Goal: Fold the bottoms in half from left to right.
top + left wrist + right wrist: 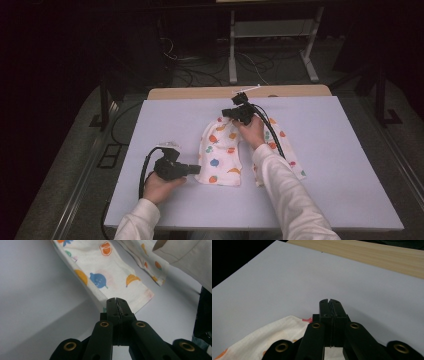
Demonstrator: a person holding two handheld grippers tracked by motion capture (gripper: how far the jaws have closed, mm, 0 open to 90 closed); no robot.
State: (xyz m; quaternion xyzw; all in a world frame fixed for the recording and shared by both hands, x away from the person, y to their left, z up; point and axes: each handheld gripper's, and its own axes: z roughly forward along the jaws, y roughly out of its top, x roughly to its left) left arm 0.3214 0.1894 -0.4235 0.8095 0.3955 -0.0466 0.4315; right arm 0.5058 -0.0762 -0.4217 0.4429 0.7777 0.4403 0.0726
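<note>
Left gripper view: jaws of the left gripper (117, 300) are fully closed, pads pressed flat together; the hem of the printed cloth (105, 272) lies right at their tips, but whether any fabric is pinched between them I cannot tell.
Left gripper, high view: left gripper (194, 169) sits at the near left corner of the cloth (220, 155), tips touching its edge.
Right gripper view: jaws of the right gripper (329, 301) are closed tight; cloth (274, 337) bunches just beneath and behind them, and bare mat lies ahead of the tips. A grip on fabric is not visible from here.
Right gripper, high view: right gripper (239, 113) is at the far end of the cloth, above the fold.
Step in hand (judgement): both grippers at opposite ends of the cloth, most likely spreading or folding it.
Next move (judgement): the two ends need to travel together, keeping the fabric taut enough not to sag, then lay it flat.
Cloth: thin, soft, cream-white, printed with orange, red and blue fruit; lies rumpled in two limp lobes, edges wavy.
Mat (320, 165): pale lilac-white, smooth, matte, rectangular.
Table edge (372, 255) beyond the jaws: light wood grain.
</note>
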